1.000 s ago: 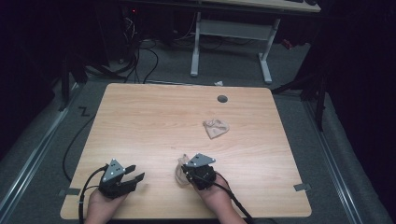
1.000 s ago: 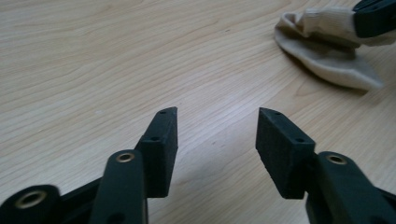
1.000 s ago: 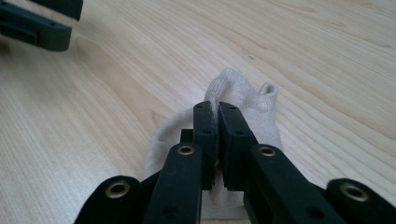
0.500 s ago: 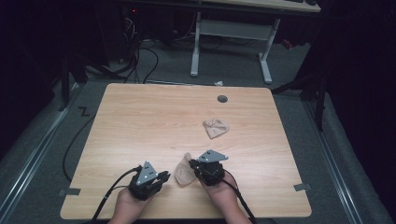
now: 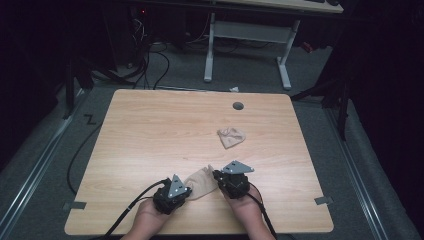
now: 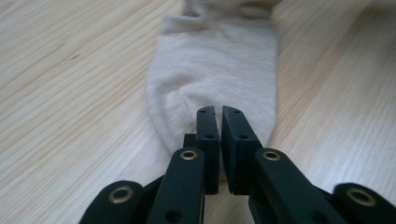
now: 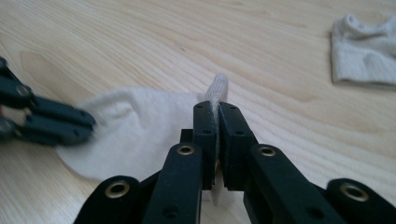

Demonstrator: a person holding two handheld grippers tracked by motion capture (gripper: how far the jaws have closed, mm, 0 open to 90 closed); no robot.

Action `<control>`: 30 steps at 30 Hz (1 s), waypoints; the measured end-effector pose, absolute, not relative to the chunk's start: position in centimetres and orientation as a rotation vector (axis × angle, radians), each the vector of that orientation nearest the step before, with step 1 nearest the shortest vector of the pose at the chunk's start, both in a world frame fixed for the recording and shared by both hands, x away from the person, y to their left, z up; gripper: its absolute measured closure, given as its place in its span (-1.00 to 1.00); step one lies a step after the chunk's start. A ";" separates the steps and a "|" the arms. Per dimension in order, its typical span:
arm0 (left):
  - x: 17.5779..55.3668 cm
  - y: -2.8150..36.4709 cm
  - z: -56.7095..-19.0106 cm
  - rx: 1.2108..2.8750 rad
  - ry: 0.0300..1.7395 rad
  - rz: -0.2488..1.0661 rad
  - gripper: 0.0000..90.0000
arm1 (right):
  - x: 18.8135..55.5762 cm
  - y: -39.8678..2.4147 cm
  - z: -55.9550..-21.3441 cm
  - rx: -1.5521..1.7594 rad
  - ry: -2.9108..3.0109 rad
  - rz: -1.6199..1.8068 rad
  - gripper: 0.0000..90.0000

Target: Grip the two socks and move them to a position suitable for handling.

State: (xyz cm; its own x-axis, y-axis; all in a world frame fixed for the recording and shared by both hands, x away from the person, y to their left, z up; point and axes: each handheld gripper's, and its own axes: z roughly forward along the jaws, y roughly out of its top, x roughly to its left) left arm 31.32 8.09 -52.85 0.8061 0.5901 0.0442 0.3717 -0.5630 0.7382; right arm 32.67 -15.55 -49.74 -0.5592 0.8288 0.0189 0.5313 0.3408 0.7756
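**Both grippers on one sock, near table edge**

Lower centre of the high view: two hands enter from the bottom edge, each holding a black gripper. The left gripper sits at lower centre-left, its cable trailing toward the bottom-left. The right gripper sits just right of centre, a grey three-cornered plate on top.

Between them lies a beige sock, flat on the wooden table, touching both grippers.

Left gripper view: the jaws stand nearly together, a thin gap between them, over the rounded near end of the sock. Whether fabric is pinched there I cannot tell. The sock runs up toward the top of the frame.

Right gripper view: the jaws are closed on a fold of sock, a ridge of fabric standing up between them. The left gripper enters at the left edge, its tips on the sock's far end.

Farther up, right of centre in the high view: a second sock, crumpled, well apart from the first. Beyond it, a dark round hole near the table's far edge.
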 end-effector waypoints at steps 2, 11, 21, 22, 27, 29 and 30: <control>31.2 8.9 -52.8 2.237 0.714 0.387 0.90 | 32.5 -15.9 -50.1 1.205 2.232 1.068 0.92; 29.8 11.2 -52.9 2.226 0.738 0.388 0.90 | 30.6 -16.8 -52.0 1.247 2.283 1.000 0.92; 29.1 11.6 -52.9 2.225 0.733 0.397 0.85 | 29.6 -16.9 -52.6 1.249 2.297 0.964 0.87; 29.1 11.7 -52.9 2.219 0.737 0.395 0.80 | 29.6 -16.9 -52.6 1.247 2.300 0.969 0.81; 28.8 12.9 -51.8 2.130 0.738 0.392 0.65 | 29.9 -17.5 -51.5 1.257 2.264 1.017 0.67; 28.8 13.3 -51.5 2.109 0.745 0.410 0.61 | 30.1 -17.6 -51.3 1.261 2.252 1.017 0.65; 28.8 13.6 -51.4 2.102 0.751 0.421 0.56 | 30.4 -17.9 -50.9 1.260 2.241 1.021 0.64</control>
State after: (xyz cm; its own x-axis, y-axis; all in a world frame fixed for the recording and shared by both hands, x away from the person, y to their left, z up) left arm 28.79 13.60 -51.43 0.7639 0.6447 0.0293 0.3612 -0.4647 0.8085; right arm 30.42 -17.87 -50.95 -0.5300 0.8475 0.0276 0.5773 0.3368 0.7439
